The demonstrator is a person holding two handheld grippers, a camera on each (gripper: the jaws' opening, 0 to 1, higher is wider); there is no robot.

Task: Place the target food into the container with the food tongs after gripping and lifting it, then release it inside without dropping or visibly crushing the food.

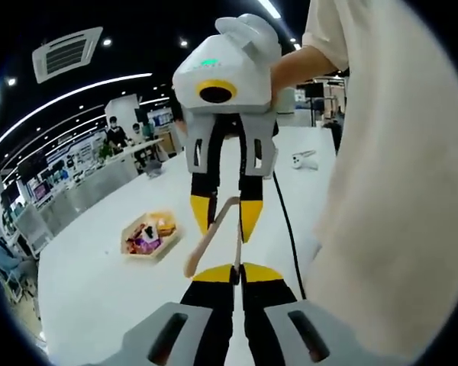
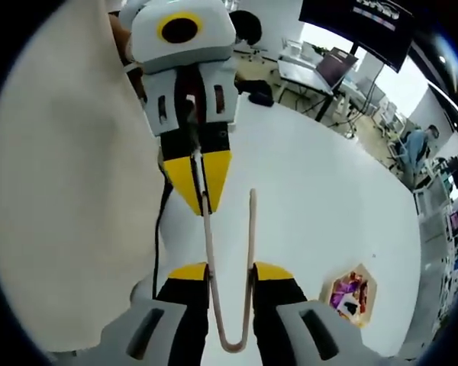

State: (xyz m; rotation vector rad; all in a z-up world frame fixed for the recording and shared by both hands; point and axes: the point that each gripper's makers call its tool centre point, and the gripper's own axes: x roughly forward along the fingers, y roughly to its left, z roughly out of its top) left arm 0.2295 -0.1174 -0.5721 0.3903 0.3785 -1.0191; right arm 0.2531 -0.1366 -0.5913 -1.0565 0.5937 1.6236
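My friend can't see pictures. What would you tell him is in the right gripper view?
Wooden food tongs stand between the right gripper's yellow-tipped jaws, while the left gripper reaches in from above and pinches one tong arm. Below is a white table, with a small tray of colourful food off to the side.

Your white worktop (image 1: 99,267) lies bare and open around the hexagonal food tray (image 1: 149,236), so you can pass on every side of it. A black cable (image 1: 288,229) runs across the surface near your body. The two grippers face each other closely, the wooden tongs (image 2: 229,290) between them. A small white device (image 1: 304,159) sits well apart.
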